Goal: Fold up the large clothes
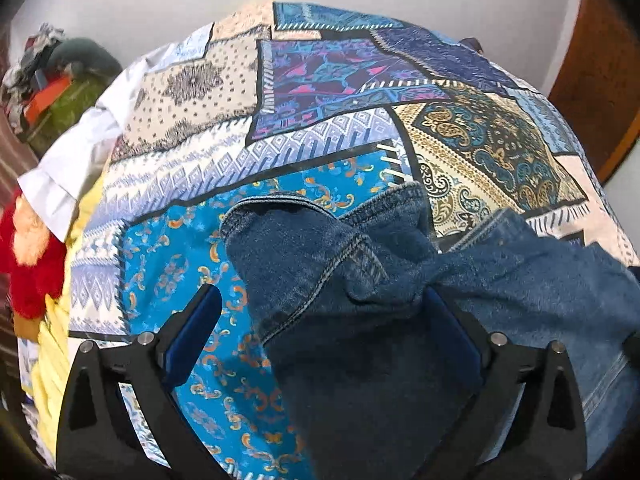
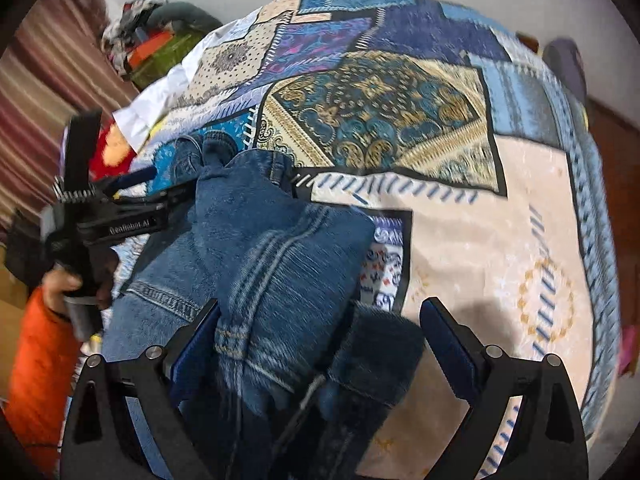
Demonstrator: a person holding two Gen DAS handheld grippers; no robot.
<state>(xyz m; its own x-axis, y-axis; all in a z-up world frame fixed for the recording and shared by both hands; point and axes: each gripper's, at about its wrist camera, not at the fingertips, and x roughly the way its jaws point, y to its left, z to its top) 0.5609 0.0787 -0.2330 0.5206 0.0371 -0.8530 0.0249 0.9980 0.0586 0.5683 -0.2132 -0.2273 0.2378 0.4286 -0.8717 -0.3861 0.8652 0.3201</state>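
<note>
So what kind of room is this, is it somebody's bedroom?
Probably a bedroom. The jeans lie on what looks like a bed under a patchwork-print bedspread, with a heap of other clothes at its far corner and a striped curtain beside it.

the left gripper (image 1: 320,308) has matte black angular arms with triangular cut-outs, round silver screw heads near each finger base, and dark blue pads lining the inner faces of its fingers (image 1: 198,332). the right gripper (image 2: 324,320), at the bottom of its own view, has the same build: black arms, silver screws, blue pads. at the left edge of the right wrist view, the other gripper's black body bears small white lettering, with a coiled metal spring above it. the hand (image 2: 64,284) below it emerges from a bright orange sleeve (image 2: 36,360).
</note>
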